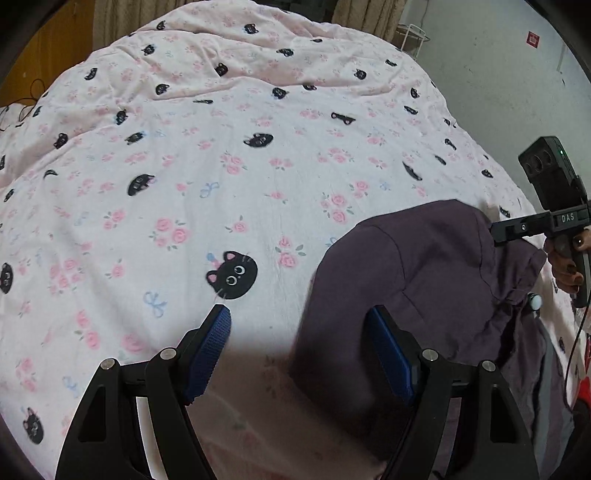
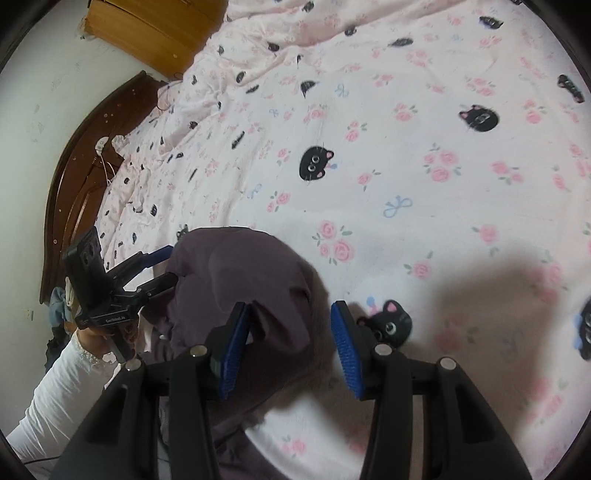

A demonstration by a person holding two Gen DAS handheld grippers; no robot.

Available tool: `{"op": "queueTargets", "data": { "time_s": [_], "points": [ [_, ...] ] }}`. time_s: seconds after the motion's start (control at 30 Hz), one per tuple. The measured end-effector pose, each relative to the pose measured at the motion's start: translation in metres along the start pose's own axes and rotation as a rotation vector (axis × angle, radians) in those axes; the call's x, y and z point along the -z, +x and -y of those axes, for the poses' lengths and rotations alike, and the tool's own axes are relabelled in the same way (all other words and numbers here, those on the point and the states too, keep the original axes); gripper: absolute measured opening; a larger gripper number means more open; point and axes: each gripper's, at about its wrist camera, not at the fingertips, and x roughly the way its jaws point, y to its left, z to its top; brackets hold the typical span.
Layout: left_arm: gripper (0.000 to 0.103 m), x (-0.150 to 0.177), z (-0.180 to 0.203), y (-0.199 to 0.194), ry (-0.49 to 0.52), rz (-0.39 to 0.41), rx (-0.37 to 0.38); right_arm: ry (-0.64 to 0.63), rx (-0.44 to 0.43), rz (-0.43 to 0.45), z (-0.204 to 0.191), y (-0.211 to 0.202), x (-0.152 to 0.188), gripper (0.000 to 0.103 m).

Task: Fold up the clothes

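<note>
A dark purple garment [image 1: 424,280] lies bunched on the pink bed cover, also in the right wrist view [image 2: 243,280]. My left gripper [image 1: 301,347] is open; its right pad hangs over the garment's near edge, its left pad over bare cover. In the right wrist view the left gripper [image 2: 164,267] reaches the garment's far-left edge with its jaws apart. My right gripper [image 2: 290,343] is open, its jaws standing over the garment's right edge. In the left wrist view the right gripper's fingers [image 1: 511,230] touch the garment's far-right side; its tips are hidden by cloth.
The pink cover [image 1: 258,166] with black cat faces and roses spans the bed. A dark wooden headboard [image 2: 74,177] and a wooden cabinet [image 2: 155,29] stand at the left. A white wire rack [image 1: 412,37] is by the far wall.
</note>
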Motion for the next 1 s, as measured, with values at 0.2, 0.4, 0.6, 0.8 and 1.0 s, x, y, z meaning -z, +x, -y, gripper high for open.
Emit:
{"op": "queueTargets", "data": {
  "time_s": [0.2,0.4,0.6,0.8,1.0],
  "points": [
    [0.066,0.000,0.003,0.012,-0.010,0.018,0.030,0.019,-0.012,-0.002,0.001,0.018,-0.005,0.045],
    [0.021,-0.006,0.020,0.011,0.018,-0.005,0.095,0.003,-0.036,0.014,-0.009,0.020,-0.006,0.019],
    [0.006,-0.013,0.020,-0.014,-0.004,0.040,0.105,-0.065,-0.042,0.072,-0.030,-0.014,-0.002,0.009],
    [0.005,-0.017,0.044,-0.074,0.056,0.141,0.099,-0.195,-0.027,0.137,-0.072,-0.062,0.017,0.009],
    [0.005,0.009,0.077,-0.136,0.139,0.190,0.094,-0.365,-0.013,0.134,-0.113,-0.104,0.065,0.009]
  ]
}}
